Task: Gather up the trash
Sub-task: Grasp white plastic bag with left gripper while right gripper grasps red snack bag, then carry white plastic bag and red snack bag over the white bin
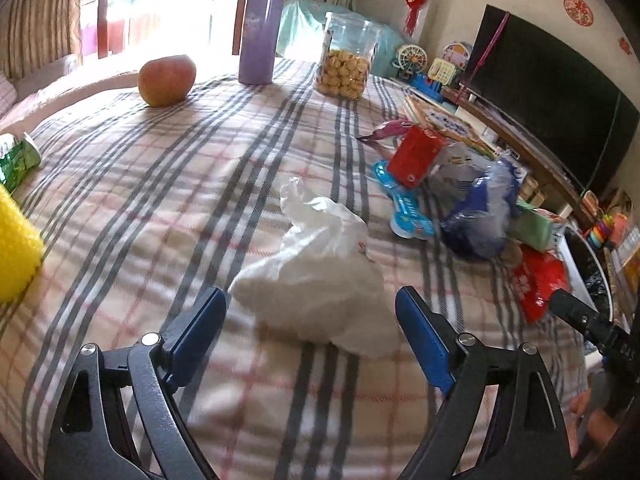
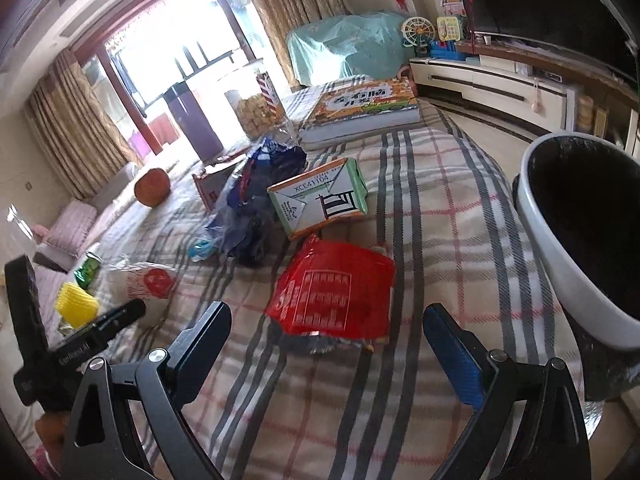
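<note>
A crumpled white plastic bag (image 1: 320, 264) lies on the plaid cloth (image 1: 180, 208). My left gripper (image 1: 310, 298) is open, its blue pads (image 1: 200, 328) standing either side of the bag's near end without pressing it. In the right wrist view a red wrapper (image 2: 332, 292) lies flat just ahead of my open right gripper (image 2: 328, 311), with nothing gripped. A white bin with a black liner (image 2: 560, 248) stands off the cloth's right edge. More litter sits beyond: a green-and-white carton (image 2: 320, 200), a blue plastic bag (image 2: 256, 200) and a red packet (image 1: 416, 156).
An apple (image 1: 167, 80), a purple flask (image 1: 260, 32) and a jar of snacks (image 1: 346, 60) stand at the far side. A picture book (image 2: 360, 108) lies far right. A yellow object (image 1: 16, 240) and a green wrapper (image 1: 16, 160) sit at the left edge. A TV (image 1: 552, 92) is beyond.
</note>
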